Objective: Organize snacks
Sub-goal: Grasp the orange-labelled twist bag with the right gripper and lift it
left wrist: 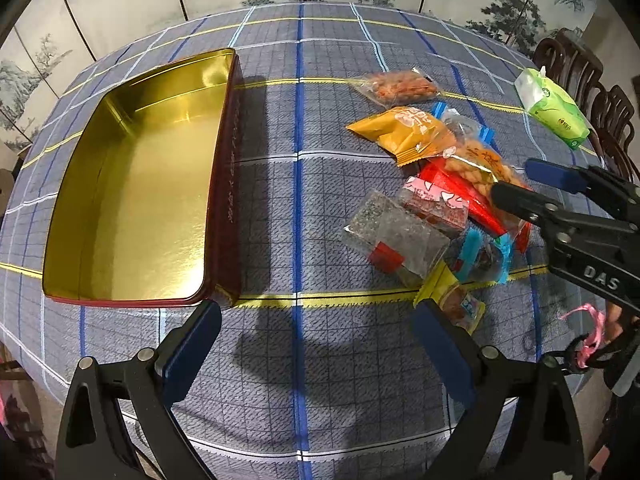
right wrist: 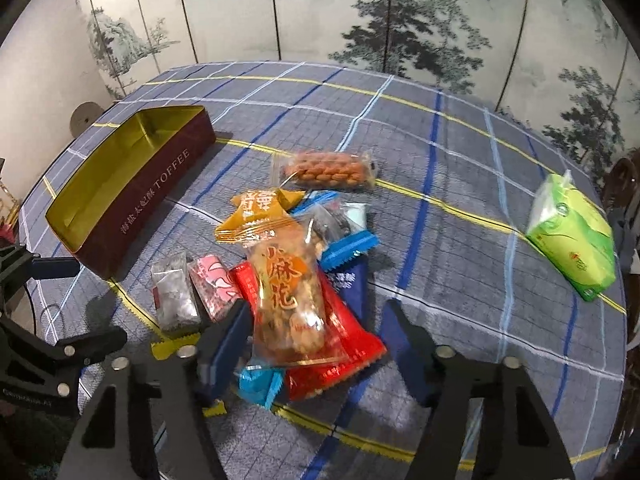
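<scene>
An open maroon toffee tin point(left wrist: 132, 184) with a gold, empty inside stands left on the table; it also shows in the right wrist view point(right wrist: 132, 184). Right of it lies a pile of snack packets: an orange packet point(left wrist: 408, 132), a clear twist-snack bag point(right wrist: 286, 292) on a red packet point(right wrist: 344, 344), a peanut bag point(right wrist: 328, 170), a pink packet point(right wrist: 212, 284) and a clear grey packet point(left wrist: 396, 236). My left gripper point(left wrist: 316, 328) is open and empty, near the tin's corner. My right gripper point(right wrist: 316, 328) is open, its jaws astride the near end of the twist-snack bag.
A green tissue pack point(right wrist: 572, 236) lies at the right of the round table with its blue checked cloth point(left wrist: 300, 168). A dark wooden chair point(left wrist: 580, 64) stands behind it. A painted folding screen point(right wrist: 360, 12) closes off the back.
</scene>
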{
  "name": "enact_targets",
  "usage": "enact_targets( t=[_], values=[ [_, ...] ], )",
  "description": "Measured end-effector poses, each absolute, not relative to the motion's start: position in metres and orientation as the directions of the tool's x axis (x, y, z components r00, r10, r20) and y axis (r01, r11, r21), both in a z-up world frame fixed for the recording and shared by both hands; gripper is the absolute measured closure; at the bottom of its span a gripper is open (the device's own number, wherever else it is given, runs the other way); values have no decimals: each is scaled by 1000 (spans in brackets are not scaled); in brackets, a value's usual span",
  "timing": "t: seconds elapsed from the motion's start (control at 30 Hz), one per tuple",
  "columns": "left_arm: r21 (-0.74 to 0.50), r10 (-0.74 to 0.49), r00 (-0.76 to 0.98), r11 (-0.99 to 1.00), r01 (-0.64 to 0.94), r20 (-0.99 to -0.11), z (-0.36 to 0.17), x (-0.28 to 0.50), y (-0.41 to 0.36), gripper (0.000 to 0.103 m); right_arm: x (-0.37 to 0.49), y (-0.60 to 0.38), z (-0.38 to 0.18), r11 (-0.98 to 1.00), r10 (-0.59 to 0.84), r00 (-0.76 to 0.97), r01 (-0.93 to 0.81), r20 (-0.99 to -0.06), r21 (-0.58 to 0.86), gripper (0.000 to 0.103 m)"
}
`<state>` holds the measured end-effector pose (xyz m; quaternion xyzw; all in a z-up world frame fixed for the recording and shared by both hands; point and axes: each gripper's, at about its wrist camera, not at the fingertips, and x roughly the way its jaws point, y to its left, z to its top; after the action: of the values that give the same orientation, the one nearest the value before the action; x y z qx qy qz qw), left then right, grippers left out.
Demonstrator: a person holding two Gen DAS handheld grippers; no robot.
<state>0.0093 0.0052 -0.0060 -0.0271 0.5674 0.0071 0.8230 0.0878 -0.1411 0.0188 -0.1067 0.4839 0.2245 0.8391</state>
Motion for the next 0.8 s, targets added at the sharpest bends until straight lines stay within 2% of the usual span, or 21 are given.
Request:
enact_targets(
  t=[0.1,0.17,0.3,0.4,0.8],
  values=[
    [-40,-22,353,998,-43,-935,-7,11,5,8,94,-135,14,867,284,414,-496,-865,47,44],
    [-42,-25,348,998,-43,-937,-7,12,4,9,96,-131,11,858,289,402,-511,-869,49,52],
    [-53,-33,341,997,-48,-939,-9,14,4,9,98,-127,6,850,294,393,-524,-871,51,57],
    [-48,-29,341,998,-49,-940,-10,16,3,10,97,-127,6,849,302,397,-525,-867,55,65],
    [-79,-62,319,996,-41,-946,-11,21,-7,10,90,-147,9,874,318,429,-479,-845,86,65]
  ],
)
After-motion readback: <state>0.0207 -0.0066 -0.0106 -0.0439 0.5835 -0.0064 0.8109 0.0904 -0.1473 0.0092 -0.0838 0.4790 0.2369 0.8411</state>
